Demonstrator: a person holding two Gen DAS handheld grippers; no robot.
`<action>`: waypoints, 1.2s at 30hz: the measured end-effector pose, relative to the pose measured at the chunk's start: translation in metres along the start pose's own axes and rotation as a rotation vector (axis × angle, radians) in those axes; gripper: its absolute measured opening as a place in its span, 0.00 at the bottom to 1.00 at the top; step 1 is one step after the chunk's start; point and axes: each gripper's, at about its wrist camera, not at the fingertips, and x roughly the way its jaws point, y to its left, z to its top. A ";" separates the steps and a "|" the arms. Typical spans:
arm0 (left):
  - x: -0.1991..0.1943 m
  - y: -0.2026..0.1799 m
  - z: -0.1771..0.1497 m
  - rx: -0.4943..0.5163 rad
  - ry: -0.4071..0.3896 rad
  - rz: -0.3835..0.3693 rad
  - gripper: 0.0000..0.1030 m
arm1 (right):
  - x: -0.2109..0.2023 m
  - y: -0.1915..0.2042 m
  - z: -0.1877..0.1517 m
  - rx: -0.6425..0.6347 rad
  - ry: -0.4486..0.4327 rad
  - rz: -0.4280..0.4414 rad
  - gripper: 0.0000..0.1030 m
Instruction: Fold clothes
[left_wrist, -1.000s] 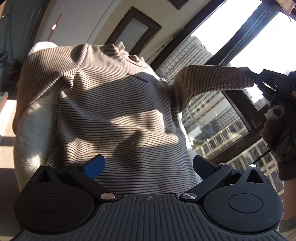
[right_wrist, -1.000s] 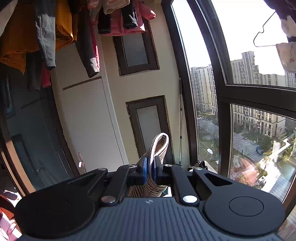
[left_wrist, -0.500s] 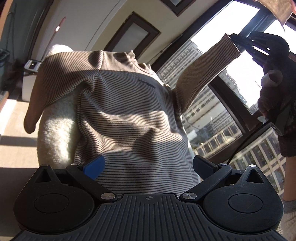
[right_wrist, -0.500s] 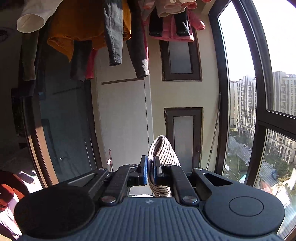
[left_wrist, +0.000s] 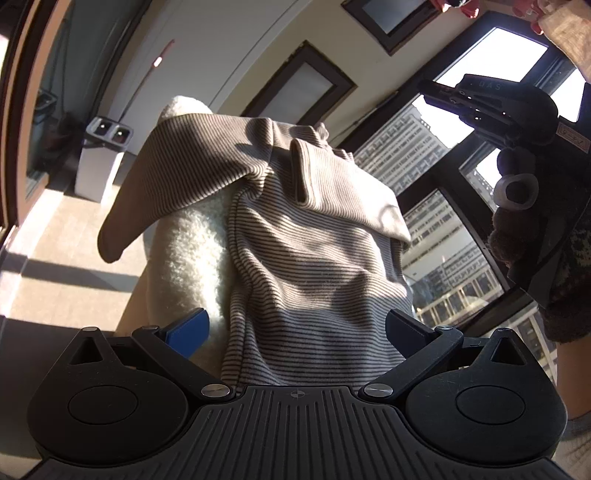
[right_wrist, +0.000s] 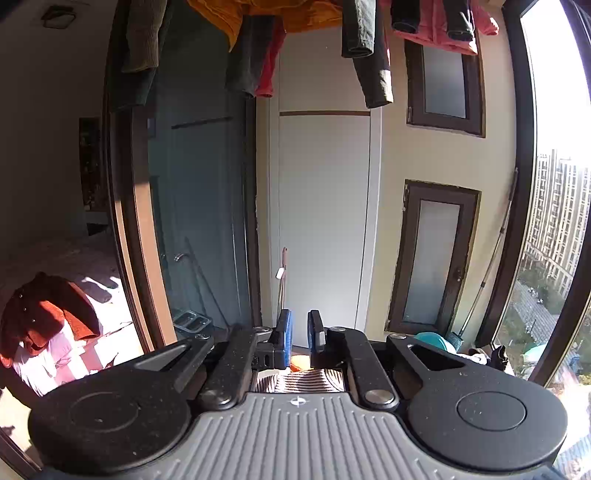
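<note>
A brown striped long-sleeved top (left_wrist: 306, 258) lies spread on a white fleecy cushion (left_wrist: 188, 254). Its right sleeve (left_wrist: 343, 188) lies folded across the chest; its left sleeve (left_wrist: 155, 188) hangs off the cushion's left side. My left gripper (left_wrist: 297, 326) is open, its blue-padded fingers either side of the top's hem, holding nothing. My right gripper (left_wrist: 428, 90) is above and to the right of the top in the left wrist view. In its own view the right gripper (right_wrist: 300, 334) has its jaws slightly apart and empty, with a bit of striped cloth (right_wrist: 299, 380) below it.
A large window (left_wrist: 461, 206) is to the right, with buildings outside. A white bin (left_wrist: 101, 158) stands on the floor at the far left. Clothes (right_wrist: 295, 33) hang overhead. A red garment (right_wrist: 48, 314) lies on a surface to the left. A white door (right_wrist: 321, 221) is ahead.
My right gripper has let go of the right sleeve, which now lies folded across the chest. The right gripper has lifted away. The left gripper has stayed open at the hem.
</note>
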 end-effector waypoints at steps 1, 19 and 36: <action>0.003 0.003 0.001 0.003 -0.023 -0.014 1.00 | 0.001 -0.002 -0.007 0.019 0.020 -0.002 0.12; 0.136 -0.039 0.079 0.147 -0.158 0.064 0.80 | -0.102 -0.082 -0.175 0.133 -0.037 -0.213 0.69; 0.145 -0.100 0.119 0.382 -0.289 0.297 0.13 | -0.100 -0.189 -0.212 0.404 -0.058 -0.118 0.77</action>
